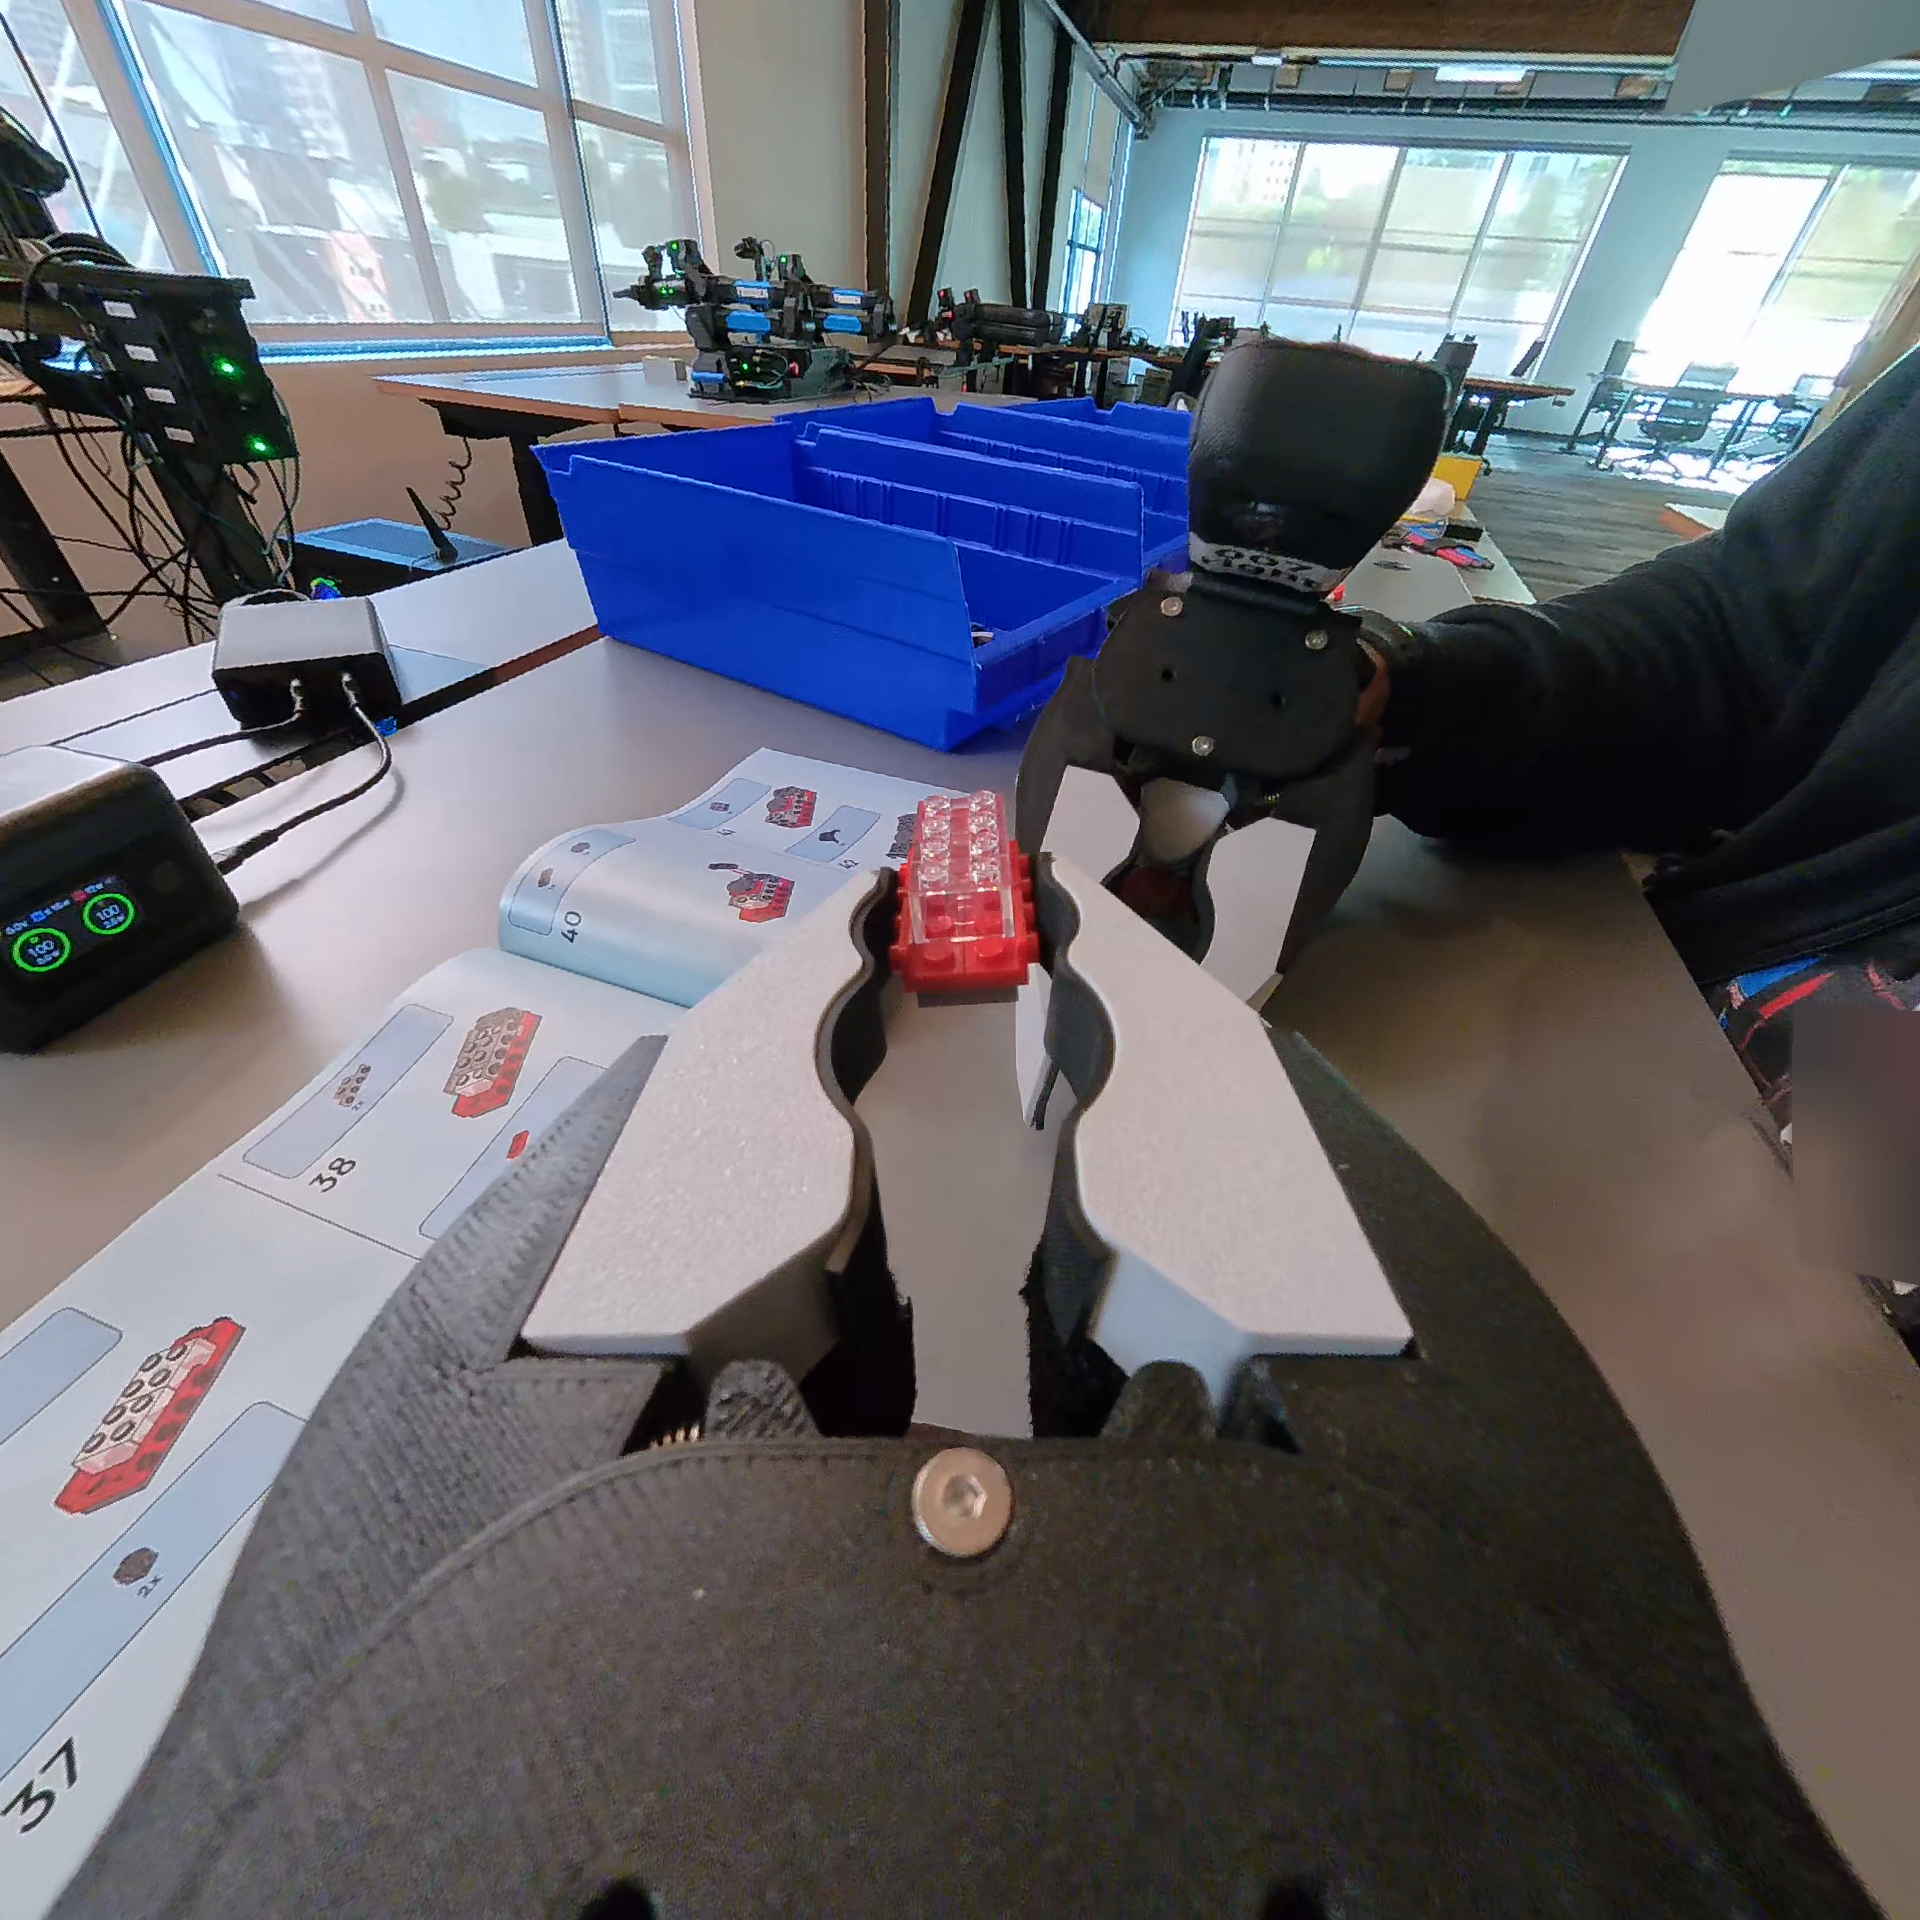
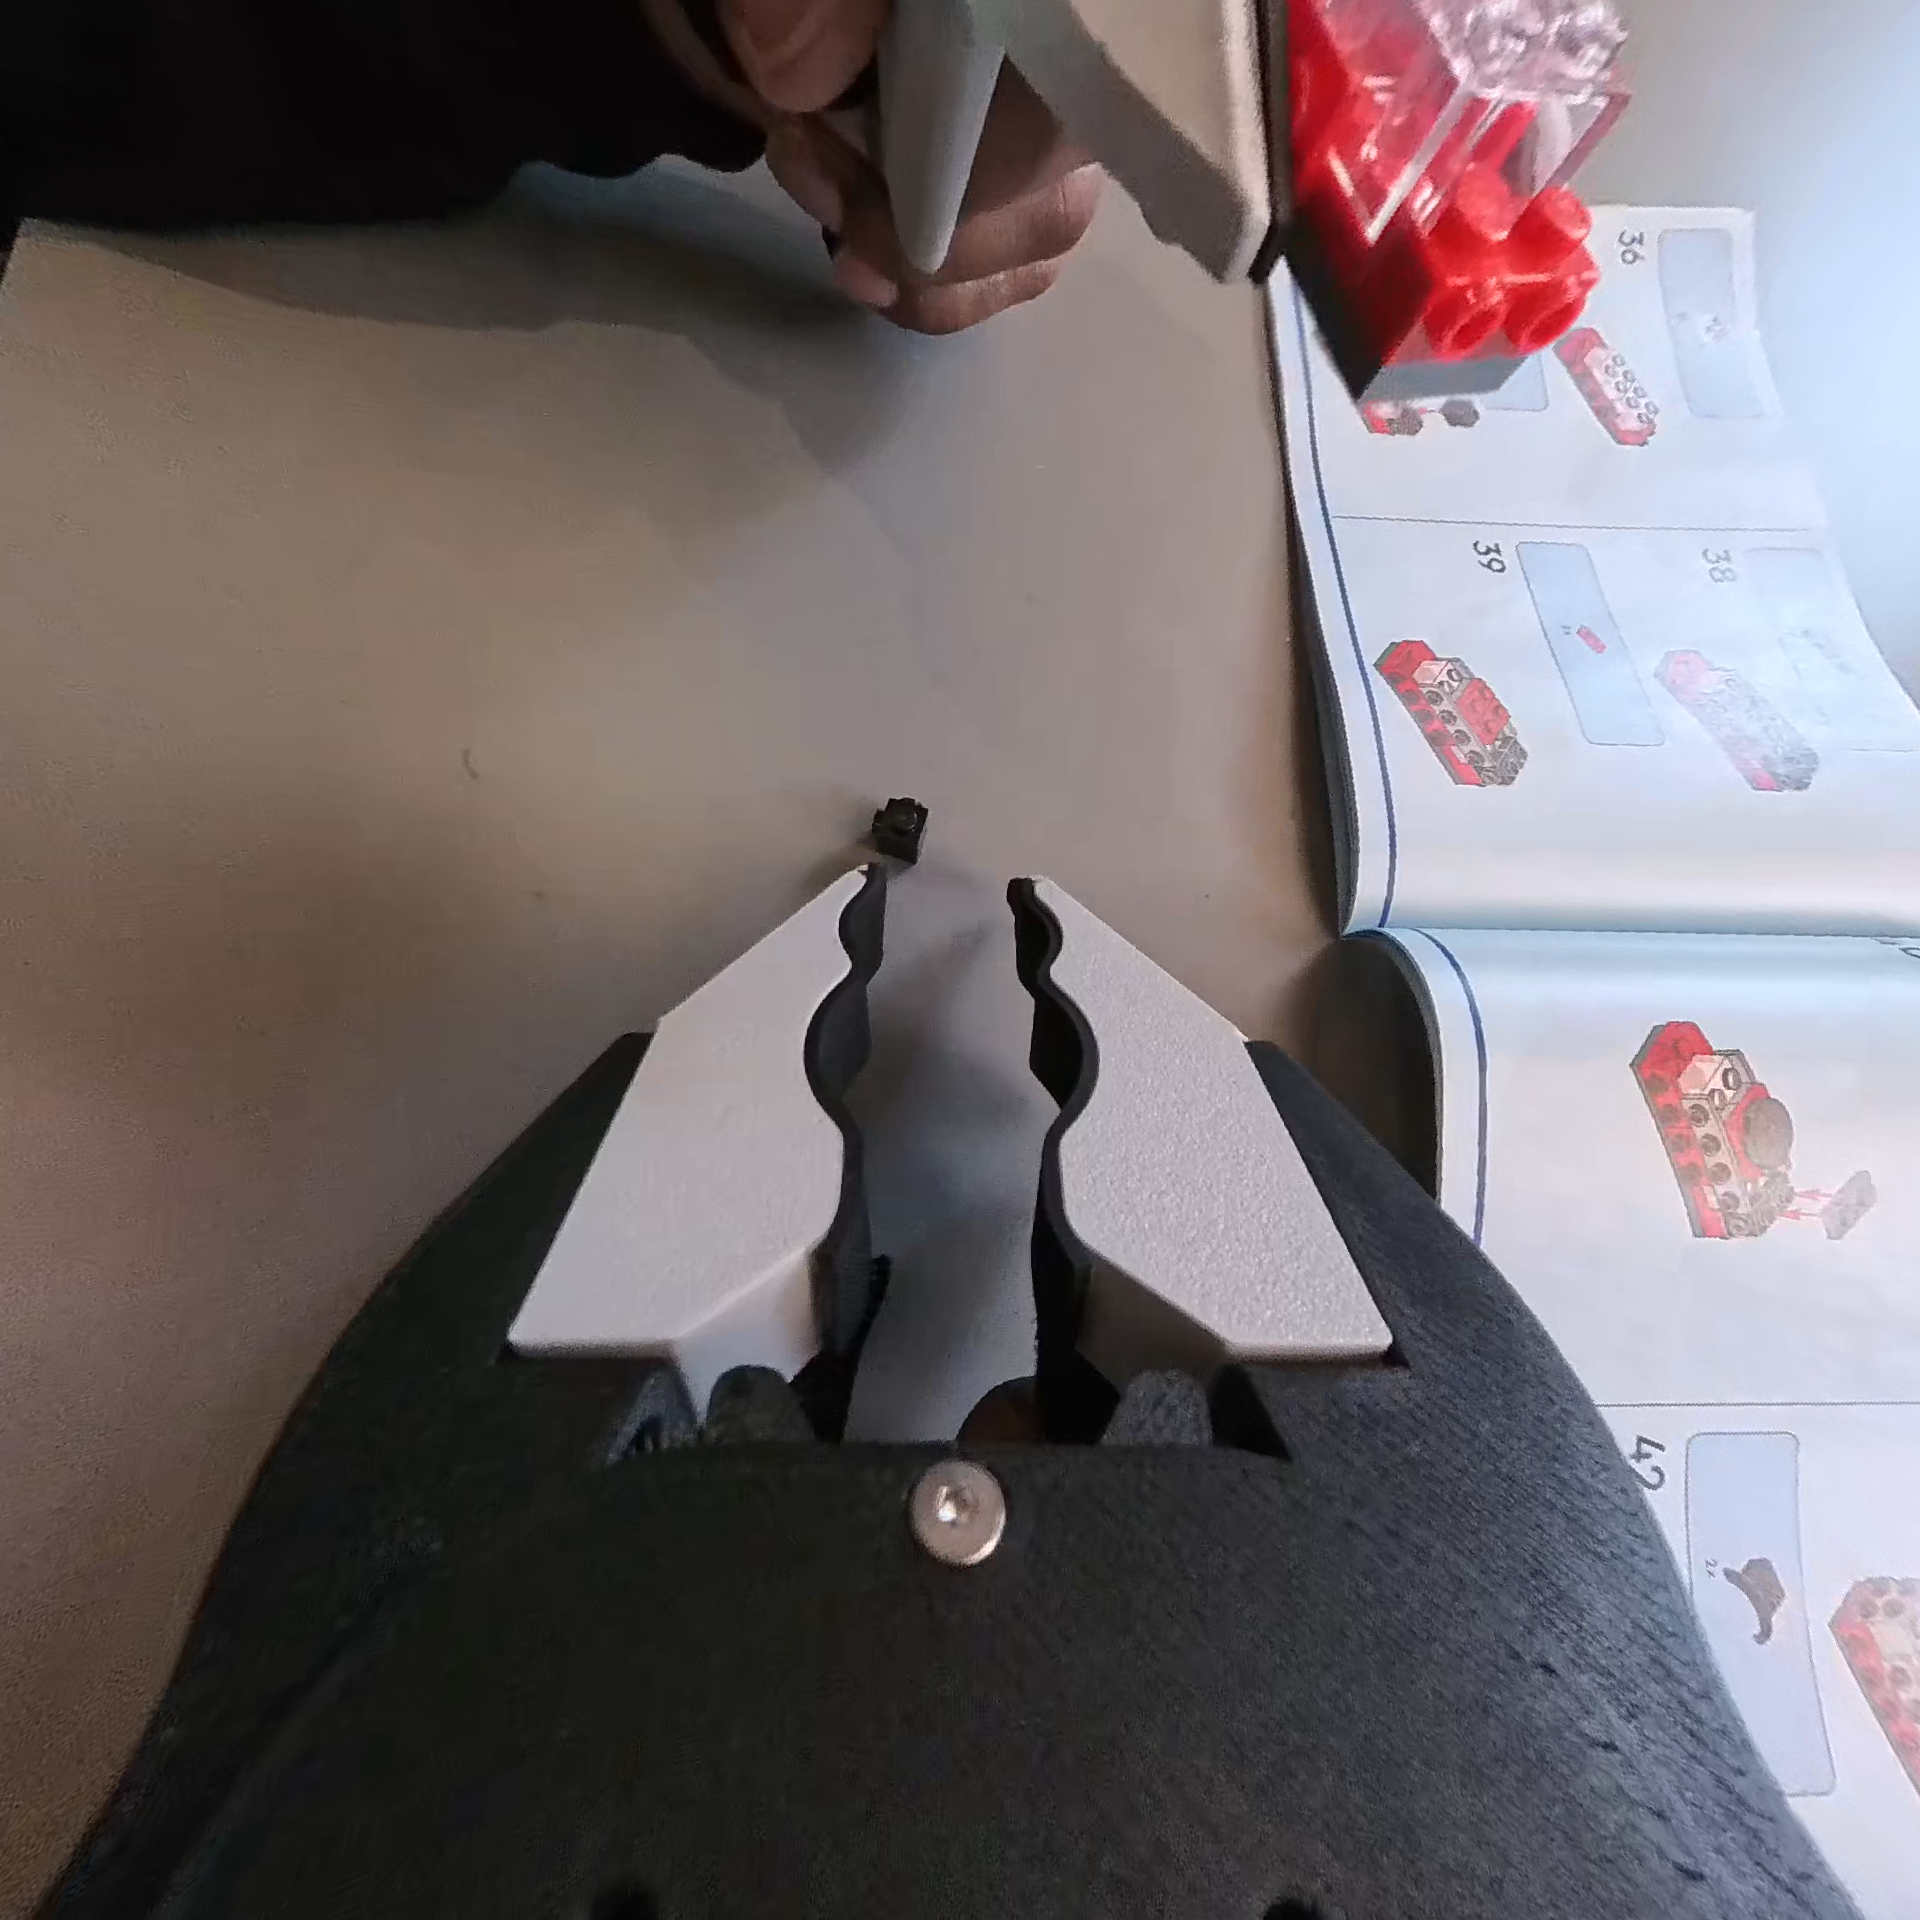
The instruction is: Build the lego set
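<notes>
While the red and clear lego assembly (image 1: 961, 899) sits pinched between the tips of the left tongs (image 1: 961, 904), held up off the table (image 1: 1455, 1091), the step in hand looks like fetching the next piece. That's the tiny black piece (image 2: 896, 831) lying loose on the table, right at the tip of one finger of the right tongs (image 2: 943, 883).

The right tongs point down at it, parted a fair way and holding nothing. The piece sits just outside the gap, off toward the left finger, and I honestly can't tell if the fingertip is touching it or just beside it.

Next move, I'd guess: nudge the right tongs sideways so the piece lands between the tips, then close gently. It's so small it could easily skitter off or flip. After that it has to get lined up with the assembly the left tongs are carrying.

The open instruction booklet (image 1: 364, 1122) lies flat beside all this, with numbered step panels and little pictures of the red build. Behind it are blue bins (image 1: 831, 561), and off to the left a black box with a lit screen (image 1: 94, 925) plus a second small black box (image 1: 301, 649) with cables. Both carry some small writing, nothing I'll repeat here.
</notes>
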The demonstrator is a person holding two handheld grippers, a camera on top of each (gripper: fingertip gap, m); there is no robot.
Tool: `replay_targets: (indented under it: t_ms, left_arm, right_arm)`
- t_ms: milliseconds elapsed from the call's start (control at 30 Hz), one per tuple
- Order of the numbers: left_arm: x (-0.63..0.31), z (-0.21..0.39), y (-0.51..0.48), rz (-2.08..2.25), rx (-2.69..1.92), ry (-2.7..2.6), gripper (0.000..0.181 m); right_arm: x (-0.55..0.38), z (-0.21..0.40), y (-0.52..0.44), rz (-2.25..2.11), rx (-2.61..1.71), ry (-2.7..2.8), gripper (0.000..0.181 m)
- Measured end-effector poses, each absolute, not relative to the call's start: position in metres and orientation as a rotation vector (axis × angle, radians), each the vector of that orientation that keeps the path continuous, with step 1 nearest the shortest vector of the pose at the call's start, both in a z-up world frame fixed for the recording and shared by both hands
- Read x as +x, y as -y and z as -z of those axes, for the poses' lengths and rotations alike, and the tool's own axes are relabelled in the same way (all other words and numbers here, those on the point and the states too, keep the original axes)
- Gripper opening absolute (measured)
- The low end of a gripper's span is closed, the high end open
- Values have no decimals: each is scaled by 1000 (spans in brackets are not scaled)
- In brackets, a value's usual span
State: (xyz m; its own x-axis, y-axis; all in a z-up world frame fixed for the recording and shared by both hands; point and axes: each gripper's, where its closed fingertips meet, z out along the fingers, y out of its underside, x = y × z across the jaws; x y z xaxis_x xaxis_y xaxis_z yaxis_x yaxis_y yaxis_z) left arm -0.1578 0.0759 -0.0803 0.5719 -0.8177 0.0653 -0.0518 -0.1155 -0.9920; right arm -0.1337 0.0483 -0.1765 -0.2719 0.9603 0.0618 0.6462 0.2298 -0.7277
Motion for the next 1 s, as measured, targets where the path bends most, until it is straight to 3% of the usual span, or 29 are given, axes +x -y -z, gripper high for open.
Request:
replay_targets:
  t_ms: [1000]
  left_arm:
    - [-157,83,-77,757,-1582,-765,26]
  right_arm:
    - [-144,179,-46,-718,-1443,1998,25]
